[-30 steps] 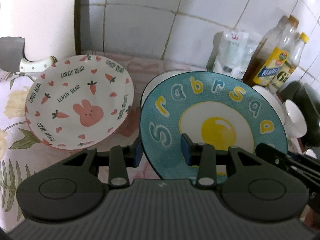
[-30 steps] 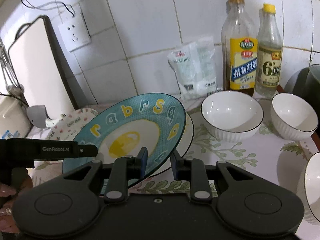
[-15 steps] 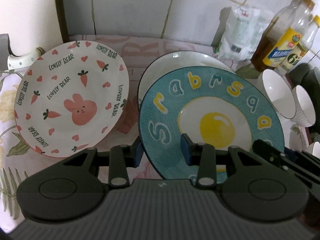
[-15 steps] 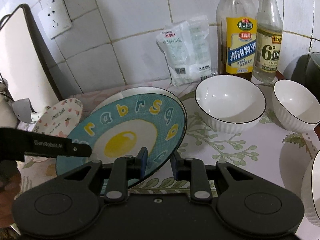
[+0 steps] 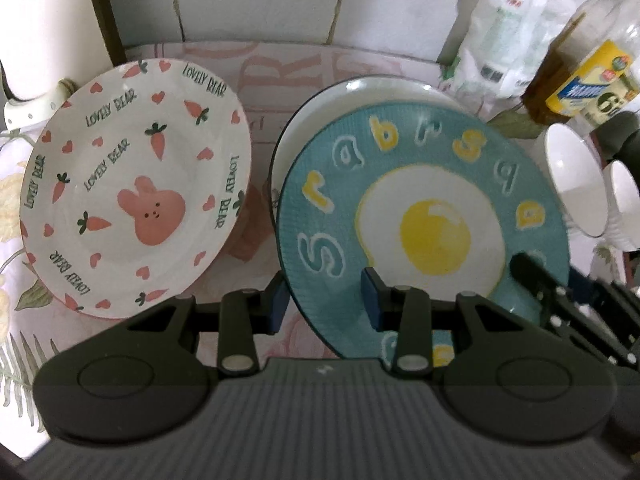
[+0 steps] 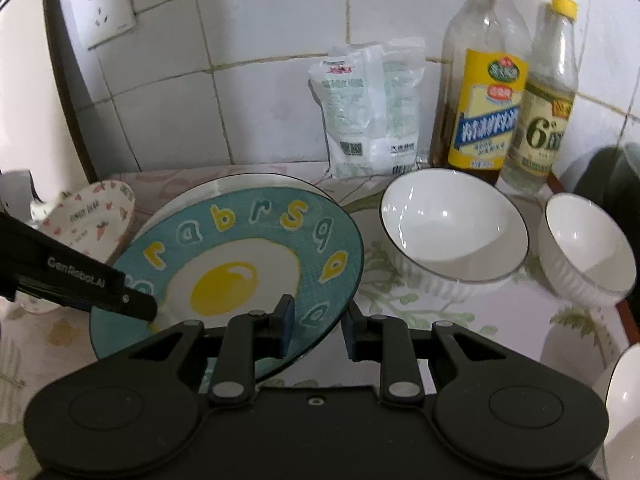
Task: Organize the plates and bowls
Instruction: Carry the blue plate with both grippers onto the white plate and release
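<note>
Left gripper [image 5: 325, 300] clamped on the near left rim of the blue egg plate [image 5: 424, 216], one blue pad behind the rim and one on the printed face, jaws only narrowly apart. Right gripper [image 6: 318, 326] pinched on the same plate's near right edge [image 6: 240, 268], jaws nearly closed around the thin rim. Blue egg plate held tilted at centre frame in both views, fried-egg print and coloured letters facing up, lying partly over a white dark-rimmed plate [image 5: 360, 96] that shows behind its upper edge. Rabbit-and-carrot plate [image 5: 132, 184] at left of the left wrist view, propped at a tilt, apart from the blue plate; glimpsed again at the left edge of the right wrist view [image 6: 92, 216]. Large white bowl [image 6: 452, 236] right of centre in the right wrist view, smaller white bowl [image 6: 586, 248] just beside it at far right, edge of another white dish [image 6: 624, 408] at lower right. Against the tiled wall at the top: white packet [image 6: 372, 108], oil bottle [image 6: 480, 80], vinegar bottle [image 6: 544, 96]. Wall socket [image 6: 102, 10] at upper left. All on a floral tablecloth [image 6: 480, 320].
</note>
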